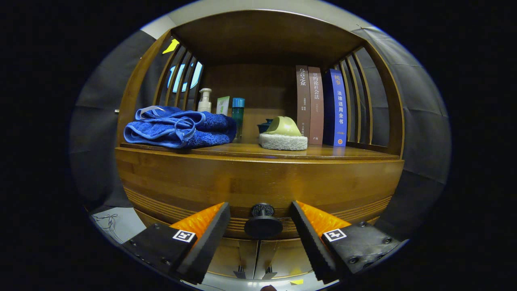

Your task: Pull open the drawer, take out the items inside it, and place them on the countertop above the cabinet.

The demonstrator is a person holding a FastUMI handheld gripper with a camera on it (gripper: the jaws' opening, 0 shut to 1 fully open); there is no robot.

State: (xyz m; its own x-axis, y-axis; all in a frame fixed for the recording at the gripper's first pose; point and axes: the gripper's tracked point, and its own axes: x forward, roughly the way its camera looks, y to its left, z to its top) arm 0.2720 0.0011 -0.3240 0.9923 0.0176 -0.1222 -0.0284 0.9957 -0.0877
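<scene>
A wooden cabinet faces me, its drawer front [258,184] closed, with a round dark knob [263,224] low in the middle. My gripper [261,220] is open, and the knob sits between the two fingers without either touching it. On the countertop [343,152] above the drawer lie a folded blue towel [179,127] at the left and a green-topped scrubbing sponge [283,135] near the middle. What is inside the drawer is hidden.
Behind the towel stand a white pump bottle [204,100], a small green box [222,105] and a blue-capped bottle [238,113]. Three upright books [321,106] lean at the right. Slatted wooden side walls and a roof enclose the shelf. Cabinet doors [258,258] show below the drawer.
</scene>
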